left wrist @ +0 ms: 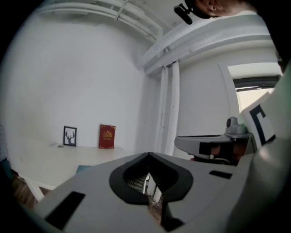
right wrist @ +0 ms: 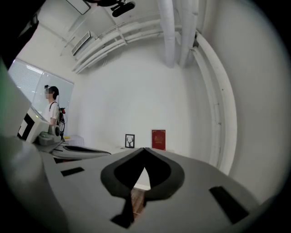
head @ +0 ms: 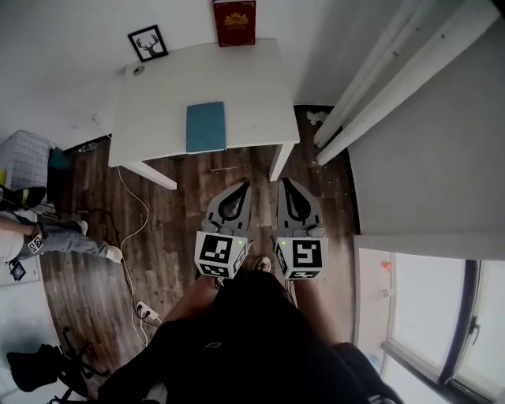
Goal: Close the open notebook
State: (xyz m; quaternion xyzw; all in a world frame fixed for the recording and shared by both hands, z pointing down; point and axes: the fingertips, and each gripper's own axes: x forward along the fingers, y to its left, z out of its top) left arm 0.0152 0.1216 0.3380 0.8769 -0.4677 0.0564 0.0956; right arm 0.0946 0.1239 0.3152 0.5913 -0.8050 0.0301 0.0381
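A blue notebook [head: 206, 126] lies closed and flat near the front edge of the white table [head: 158, 102]; a sliver of it [left wrist: 82, 168] shows in the left gripper view. My left gripper [head: 245, 186] and right gripper [head: 286, 182] hang side by side over the wooden floor, short of the table and apart from the notebook. Both point towards the table, roughly level. The left gripper's [left wrist: 148, 154] jaw tips meet with nothing between them. The right gripper's [right wrist: 144, 149] jaws are likewise shut and empty.
A red book [head: 234, 22] and a framed deer picture [head: 148, 43] lean on the wall at the table's back. A person's legs [head: 63, 237], a white basket [head: 24, 158], a cable with a power strip [head: 146, 312] and a black chair [head: 47, 367] are at left. White pipes [head: 394, 79] run at right.
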